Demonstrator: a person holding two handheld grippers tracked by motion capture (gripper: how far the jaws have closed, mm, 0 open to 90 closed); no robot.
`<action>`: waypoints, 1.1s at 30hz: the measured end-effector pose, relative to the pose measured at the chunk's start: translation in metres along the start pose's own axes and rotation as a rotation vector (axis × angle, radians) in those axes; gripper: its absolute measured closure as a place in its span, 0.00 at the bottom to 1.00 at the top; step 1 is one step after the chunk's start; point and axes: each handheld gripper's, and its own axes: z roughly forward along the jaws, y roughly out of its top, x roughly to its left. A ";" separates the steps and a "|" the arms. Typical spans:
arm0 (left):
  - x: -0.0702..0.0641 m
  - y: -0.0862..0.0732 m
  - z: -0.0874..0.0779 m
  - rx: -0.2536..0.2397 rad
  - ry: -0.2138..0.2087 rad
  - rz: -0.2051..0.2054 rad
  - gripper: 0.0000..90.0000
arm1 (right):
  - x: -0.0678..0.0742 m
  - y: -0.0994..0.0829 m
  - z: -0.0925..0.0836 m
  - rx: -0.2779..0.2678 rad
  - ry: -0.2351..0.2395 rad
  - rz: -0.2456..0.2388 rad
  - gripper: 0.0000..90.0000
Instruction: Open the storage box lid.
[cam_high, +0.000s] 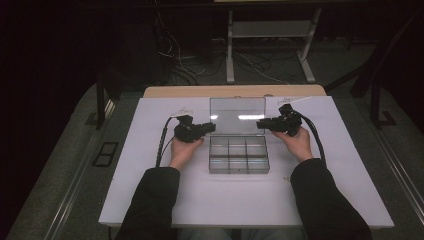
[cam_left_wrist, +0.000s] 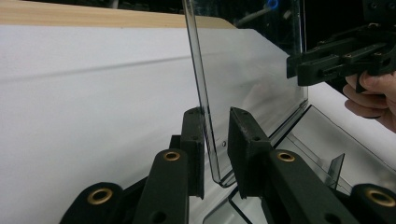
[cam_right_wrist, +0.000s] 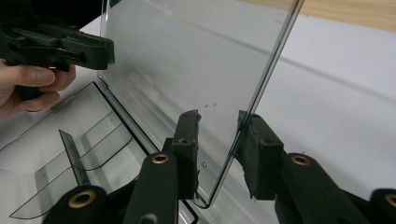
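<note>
I see clear box (cam_high: 239, 155) mid-table, lid (cam_high: 237, 116) upright at its far edge. Left gripper (cam_high: 212, 127) pinches lid's left edge; right gripper (cam_high: 260, 124) narrow around right edge, grip unclear. White sheet (cam_high: 150, 190) under box.

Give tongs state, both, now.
Left tongs: shut on lid, at its edge.
Right tongs: around the lid's other edge, grip unclear.

Glossy clear plastic box (cam_high: 239, 154) on matt white sheet (cam_high: 150, 200).
</note>
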 end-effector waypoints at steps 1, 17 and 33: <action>0.000 0.000 0.000 0.000 0.003 -0.002 0.83 | 0.000 0.000 0.000 0.003 -0.003 0.003 0.75; 0.003 -0.003 0.004 -0.007 0.008 -0.052 0.79 | -0.003 -0.003 0.004 0.008 -0.018 0.048 0.71; 0.011 -0.008 0.009 0.003 0.009 -0.118 0.69 | -0.013 -0.009 0.011 0.026 -0.006 0.133 0.63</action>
